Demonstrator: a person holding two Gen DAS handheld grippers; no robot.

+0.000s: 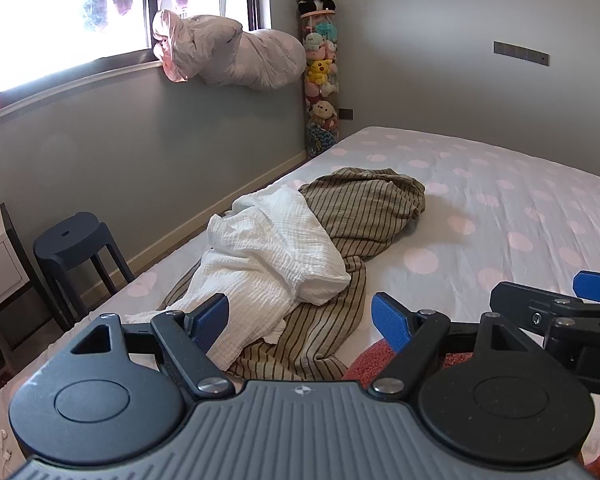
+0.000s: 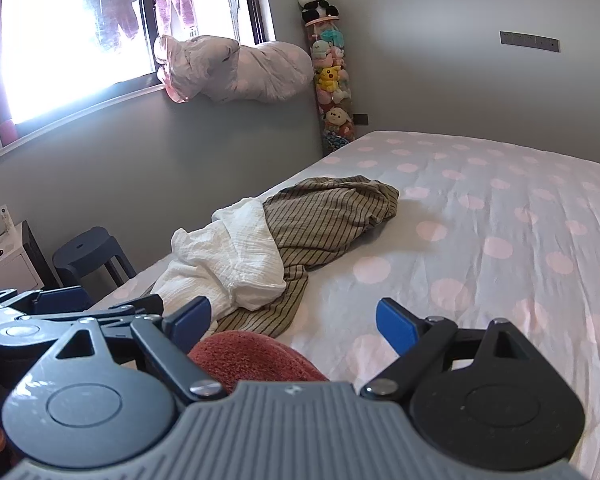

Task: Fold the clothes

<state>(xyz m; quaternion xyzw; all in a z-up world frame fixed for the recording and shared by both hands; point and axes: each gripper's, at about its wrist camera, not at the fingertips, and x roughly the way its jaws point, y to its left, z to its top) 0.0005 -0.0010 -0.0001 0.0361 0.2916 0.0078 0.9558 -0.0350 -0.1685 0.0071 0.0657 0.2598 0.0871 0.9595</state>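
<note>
Only "D" reads on the right tongs (image 2: 294,320); both they and left tongs (image 1: 300,318) gape empty.

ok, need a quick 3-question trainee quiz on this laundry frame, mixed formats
1. True or false: the white crinkled garment lies on top of the striped garment.
2. Which is open? A) left tongs only B) right tongs only C) both
3. Fill in: the terracotta towel lies ___ to the cameras of all the clothes.

Key: 1 true; 2 C; 3 nearest
</note>
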